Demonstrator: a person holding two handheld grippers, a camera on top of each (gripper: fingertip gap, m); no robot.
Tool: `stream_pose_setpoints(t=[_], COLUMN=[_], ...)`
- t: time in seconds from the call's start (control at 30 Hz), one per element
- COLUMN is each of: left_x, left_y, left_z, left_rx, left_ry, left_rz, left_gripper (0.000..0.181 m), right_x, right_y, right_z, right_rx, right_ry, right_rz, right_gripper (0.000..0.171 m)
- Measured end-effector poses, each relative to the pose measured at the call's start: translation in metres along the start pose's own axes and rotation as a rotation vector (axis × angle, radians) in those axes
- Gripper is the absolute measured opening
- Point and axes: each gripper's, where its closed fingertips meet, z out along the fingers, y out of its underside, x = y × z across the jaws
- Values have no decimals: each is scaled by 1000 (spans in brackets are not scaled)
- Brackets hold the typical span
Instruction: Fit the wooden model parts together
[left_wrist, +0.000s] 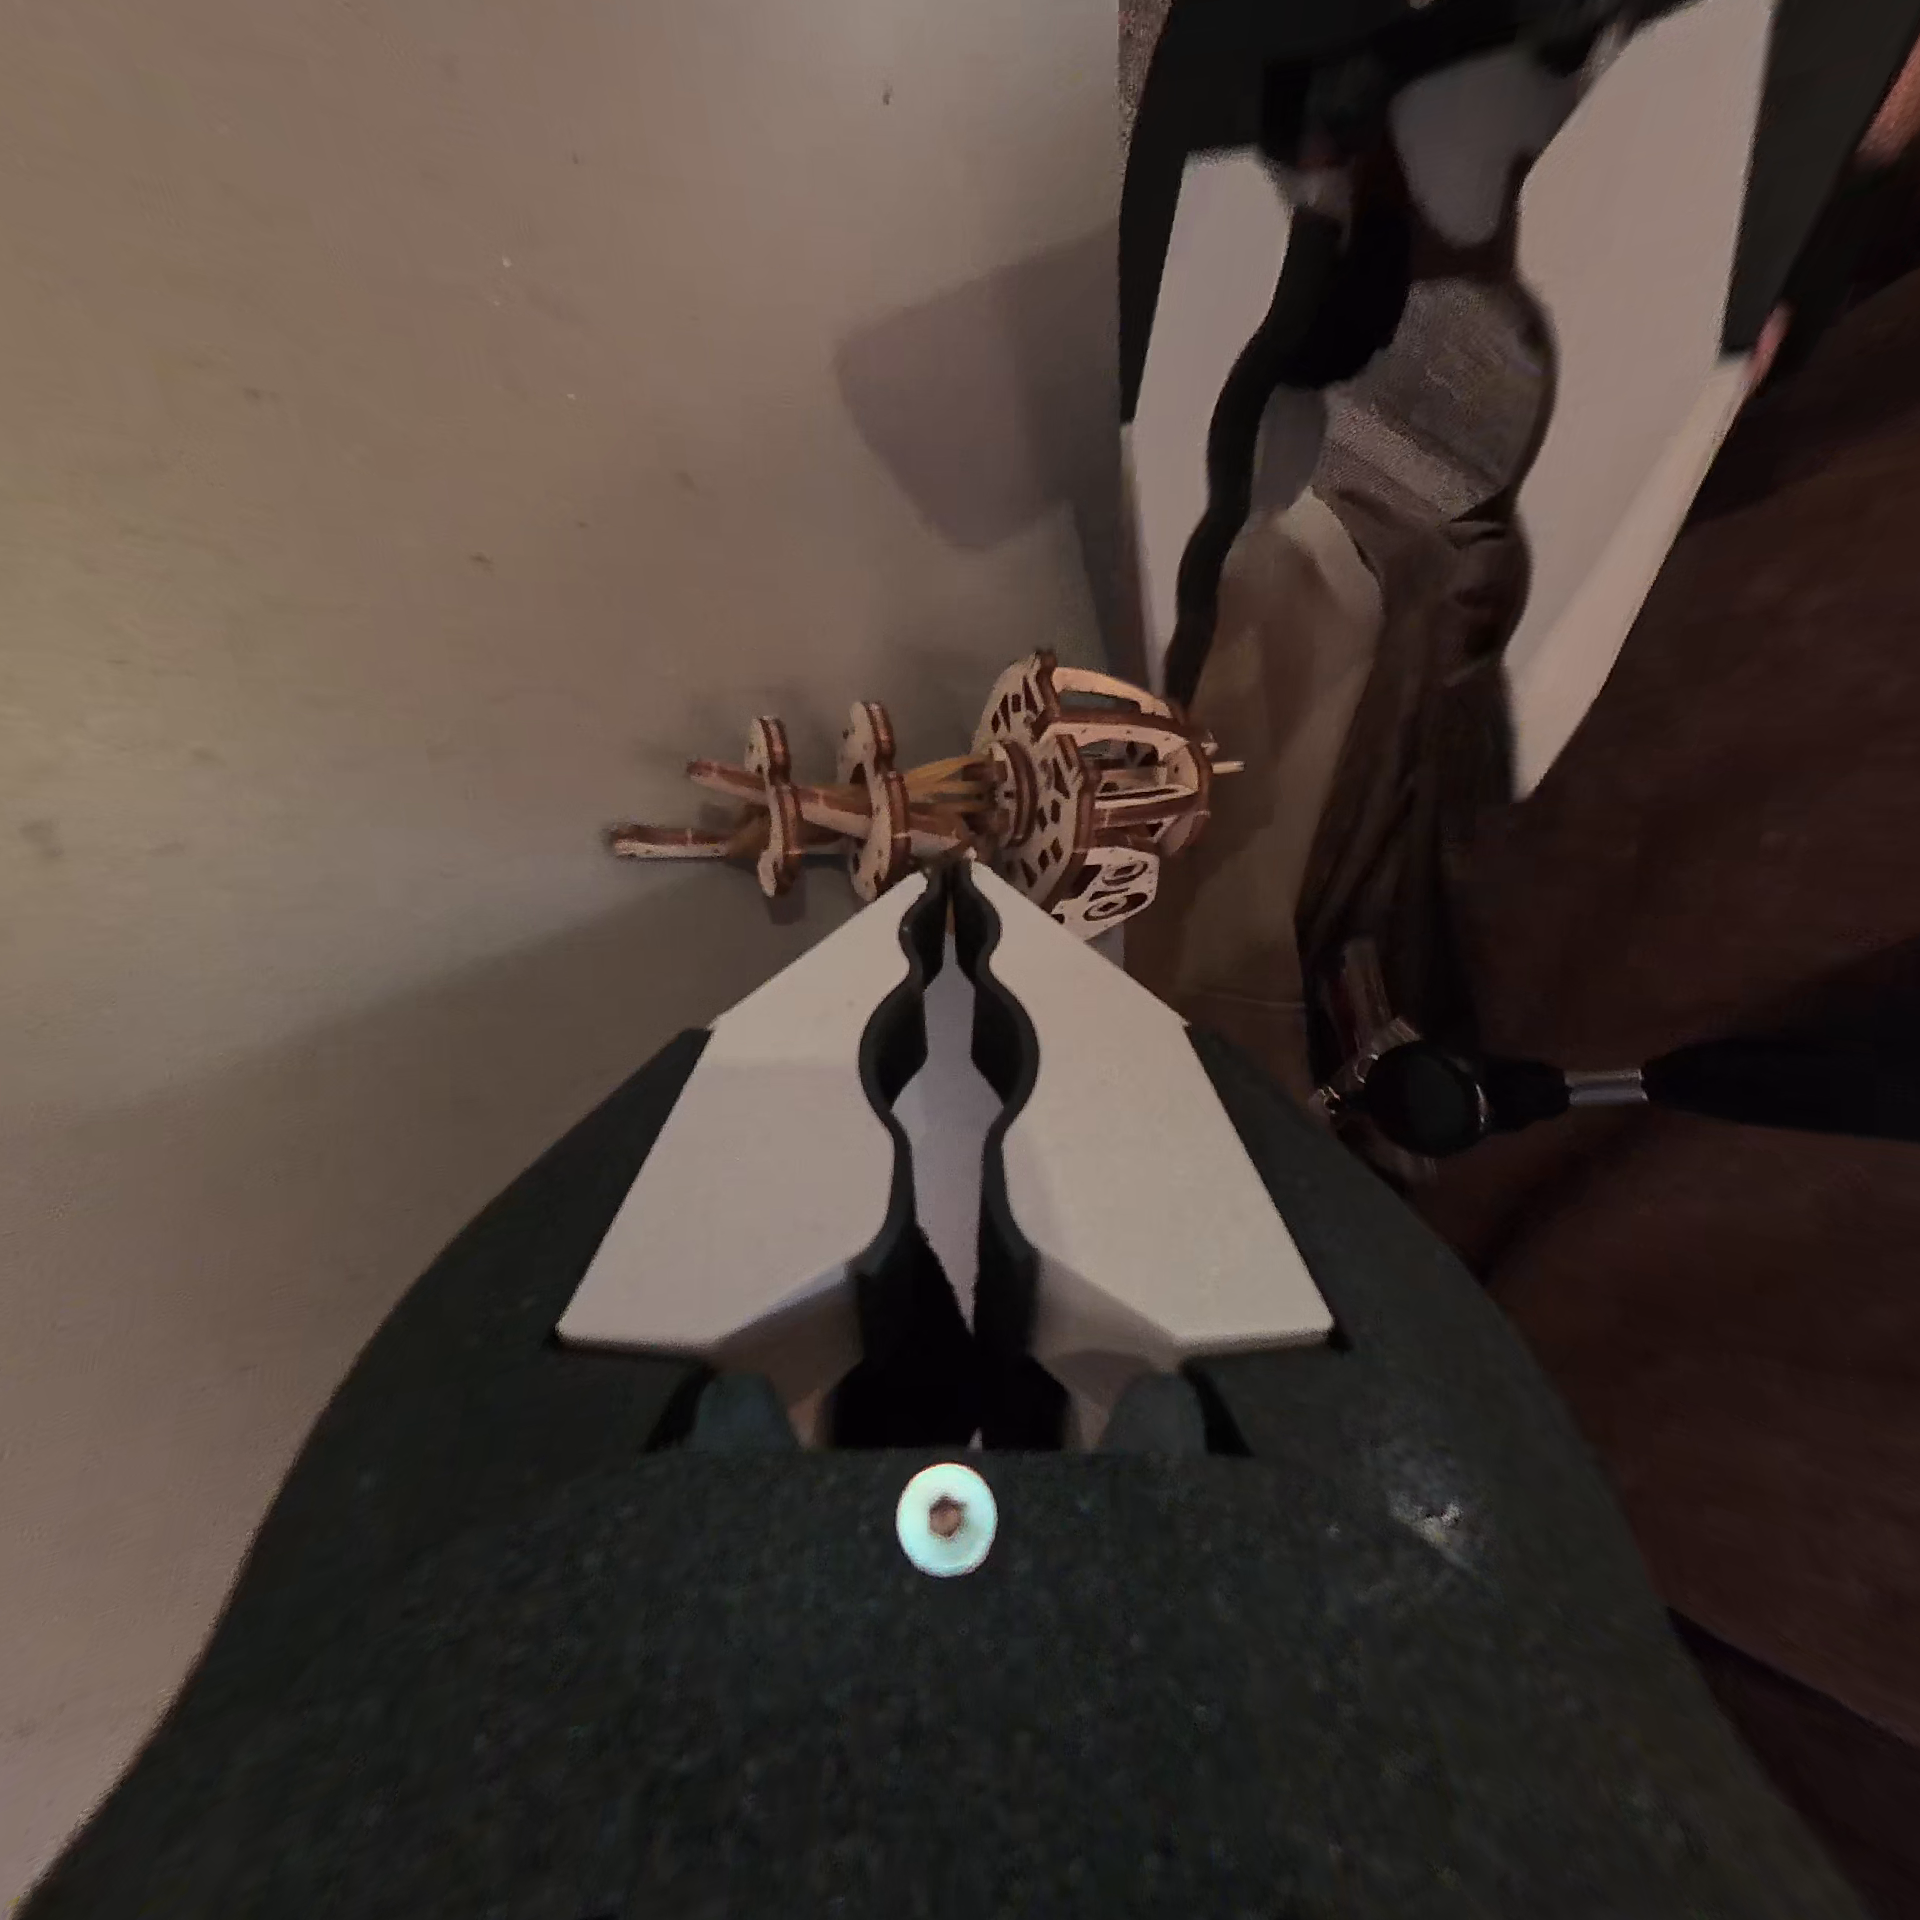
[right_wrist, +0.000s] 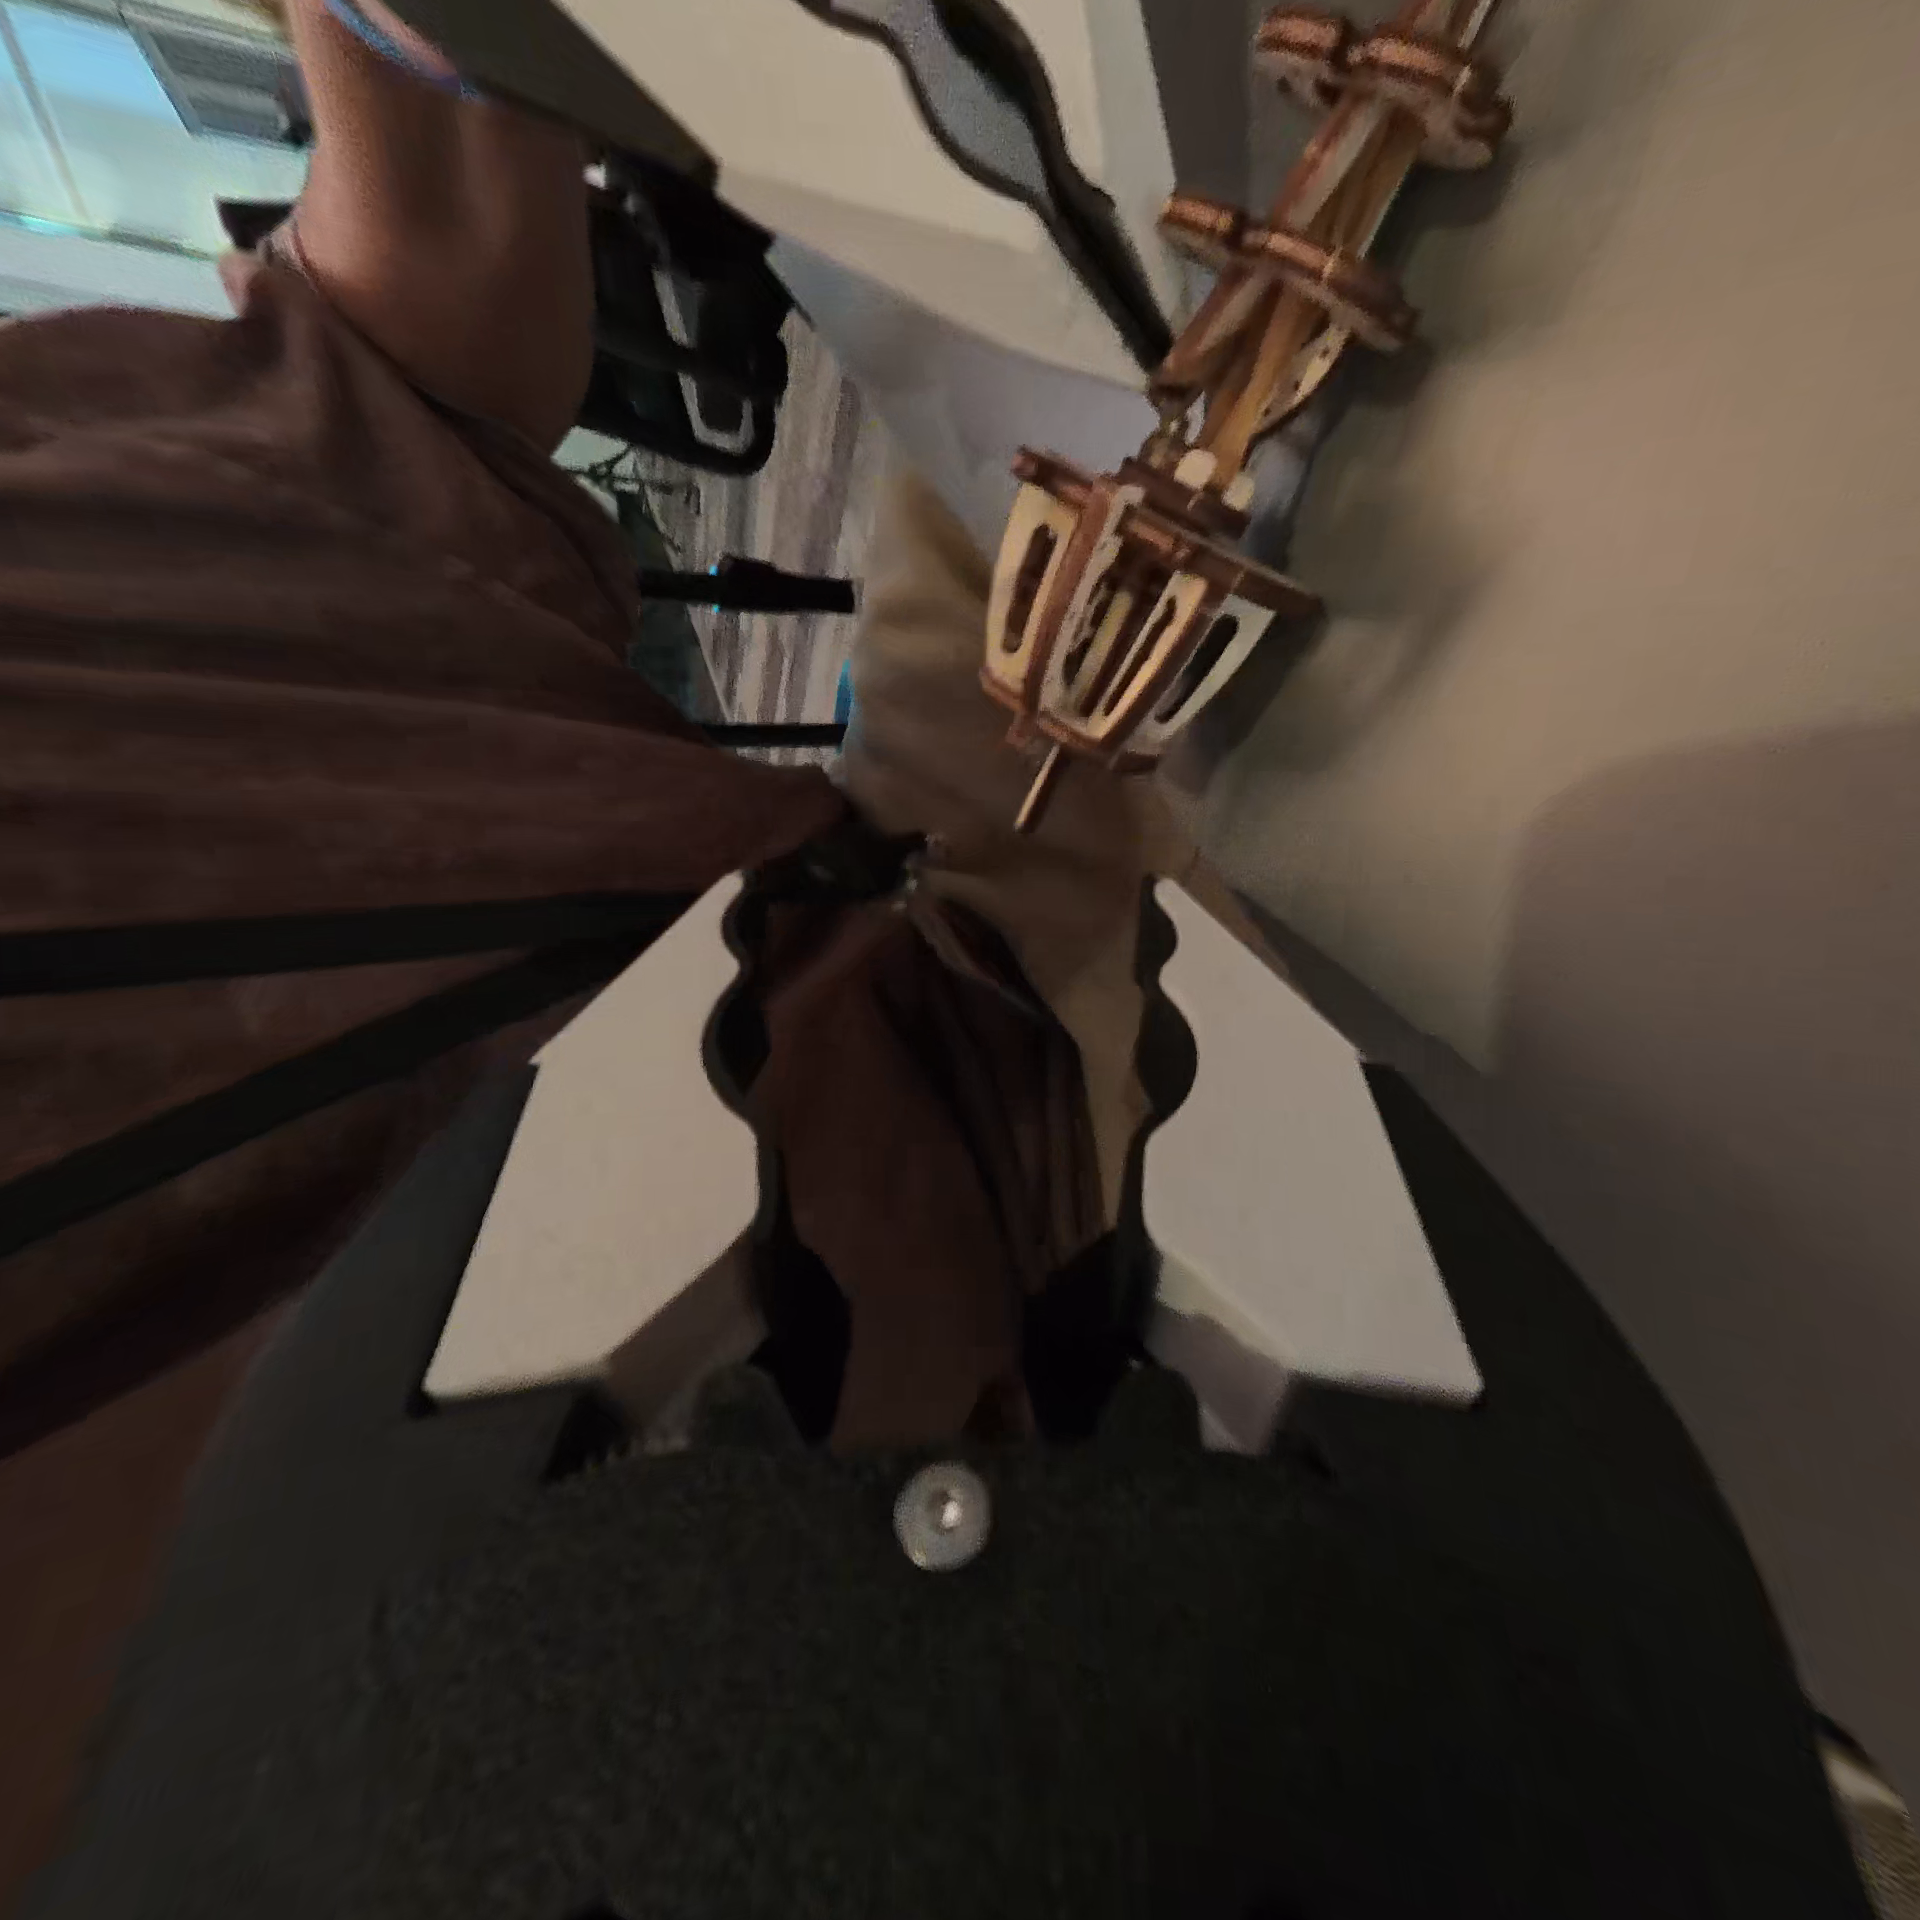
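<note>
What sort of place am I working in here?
Probably a home or office room, not a workshop: a plain pale table, a window behind, and a person's brown clothing close by. Only the wooden model lies out.

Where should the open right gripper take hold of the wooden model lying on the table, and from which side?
Probably the narrow shaft section of the wooden model, between the small discs and the cage-like head, approached from above with fingers straddling it crosswise. The model lies on its side on the table, and the slotted head looks fragile. The right gripper is open; the left gripper is nearly closed beside the shaft.
</note>
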Motion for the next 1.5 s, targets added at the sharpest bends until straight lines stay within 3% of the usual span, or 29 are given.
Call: stream_pose_setpoints(t=[0.13, 0.23, 0.27, 0.43, 0.53, 0.73, 1.5], left_x=[0, 1, 1, 2, 4, 4, 4], left_y=[0, 0, 0, -1, -1, 0, 3], left_z=[0, 0, 1, 2, 4, 1, 1], left_rx=[2, 5, 5, 20, 22, 33, 45], left_ry=[-1, -3, -3, 6, 12, 20, 21], left_rz=[1, 7, 10, 10, 14, 8, 26], left_gripper=[0, 0, 0, 0, 0, 0, 0], right_x=[9, 26, 26, 29, 37, 47, 53], right_y=[-41, -89, -95, -123, -126, -120, -110], right_z=[-50, -68, -64, -42, -25, -11, 3], right_rx=[72, 164, 146, -7, -203, -396, -621], right_ry=[110, 230, 198, -19, -169, -170, -207], right_rz=[-188, -495, -553, -595, -469, -567, -636], right_gripper=[50, 44, 32, 26, 26, 19, 10])
